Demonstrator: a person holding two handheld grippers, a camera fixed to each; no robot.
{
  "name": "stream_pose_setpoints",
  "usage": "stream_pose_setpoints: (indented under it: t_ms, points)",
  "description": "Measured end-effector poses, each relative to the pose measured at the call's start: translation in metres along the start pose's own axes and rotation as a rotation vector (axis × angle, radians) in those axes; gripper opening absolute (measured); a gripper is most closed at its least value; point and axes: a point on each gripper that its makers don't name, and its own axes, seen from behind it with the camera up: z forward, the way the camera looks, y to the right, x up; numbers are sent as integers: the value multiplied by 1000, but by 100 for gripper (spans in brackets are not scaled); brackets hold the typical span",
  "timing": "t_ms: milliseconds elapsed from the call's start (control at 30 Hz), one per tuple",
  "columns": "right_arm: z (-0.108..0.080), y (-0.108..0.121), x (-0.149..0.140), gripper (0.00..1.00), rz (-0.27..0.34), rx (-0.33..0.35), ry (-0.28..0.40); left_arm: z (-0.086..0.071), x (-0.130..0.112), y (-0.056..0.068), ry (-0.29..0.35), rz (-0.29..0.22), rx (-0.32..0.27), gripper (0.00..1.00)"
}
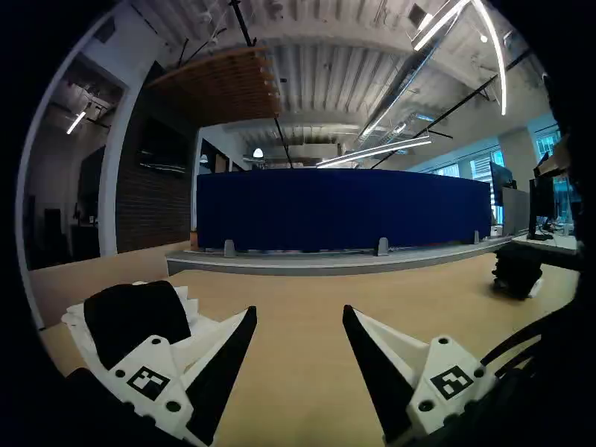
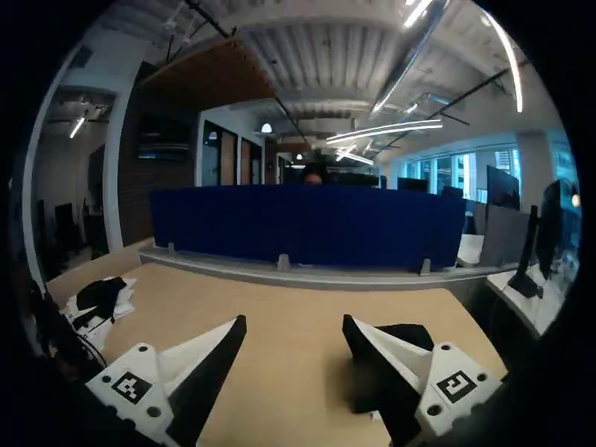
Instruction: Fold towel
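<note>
Both my left gripper (image 1: pixel 298 328) and right gripper (image 2: pixel 294 335) hang open, empty, above the bench (image 1: pixel 298 290) — folding not begun; a dark cloth (image 2: pixel 410 331), likely the towel, lies untouched.

OPEN-PLAN OFFICE: The right gripper (image 2: pixel 293 320) hangs over a pale wooden worktop (image 2: pixel 298 372), its black-and-white fingers spread apart with nothing between them. A black cloth (image 2: pixel 408 330) lies just behind one finger, and a heap of black and white cloths (image 2: pixel 100 296) sits near the worktop's far left edge. A blue partition (image 2: pixel 305 223) runs along the back, with monitors (image 2: pixel 547 223) at right
</note>
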Motion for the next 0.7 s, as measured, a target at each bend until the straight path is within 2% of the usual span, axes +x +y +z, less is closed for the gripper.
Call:
stream_pose_setpoints:
  t_ms: [167,300,500,700]
  points:
    - [-14,23,6,100,1,-41,60,0,1,0,0,0,0,85]
    - [-20,47,-3,100,11,-91,102,0,0,0,0,0,0,85]
    - [-20,70,-34,100,68,-118,136,0,1,0,0,0,0,86]
    - [-11,88,-81,100,113,-138,136,0,0,0,0,1,0,87]
